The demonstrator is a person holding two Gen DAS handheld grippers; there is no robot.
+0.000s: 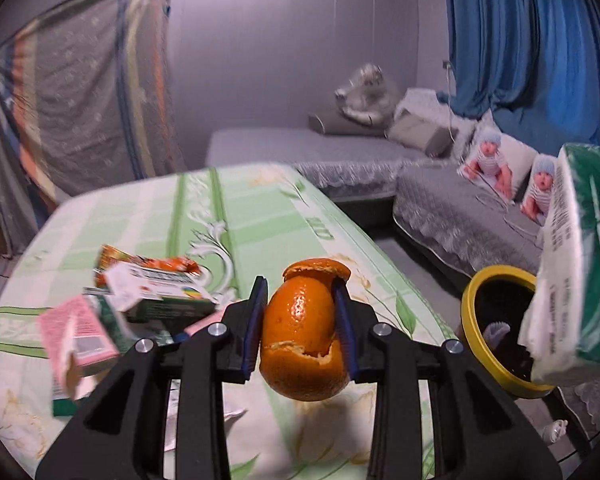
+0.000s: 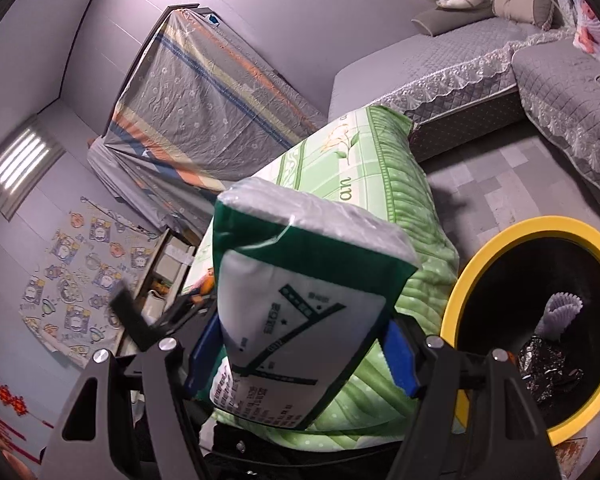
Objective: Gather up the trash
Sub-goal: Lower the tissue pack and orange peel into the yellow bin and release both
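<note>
Left gripper [image 1: 300, 330] clamped on orange peel [image 1: 304, 332], lifted above the green tablecloth [image 1: 240, 216]. Right gripper [image 2: 300, 354] grips green-white tissue pack [image 2: 300, 300], just left of yellow-rimmed bin [image 2: 460, 292].

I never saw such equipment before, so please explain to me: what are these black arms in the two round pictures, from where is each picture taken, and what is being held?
No robot here: a person holds one two-finger gripper in each hand, each carrying a wide-angle camera looking along its fingers. In the left camera's picture, the left gripper is shut on an orange peel above the table with its green cloth, where small boxes and wrappers lie. In the right camera's picture, the right gripper grips a green-and-white tissue pack beside the yellow-rimmed bin, which already holds some trash.
</note>
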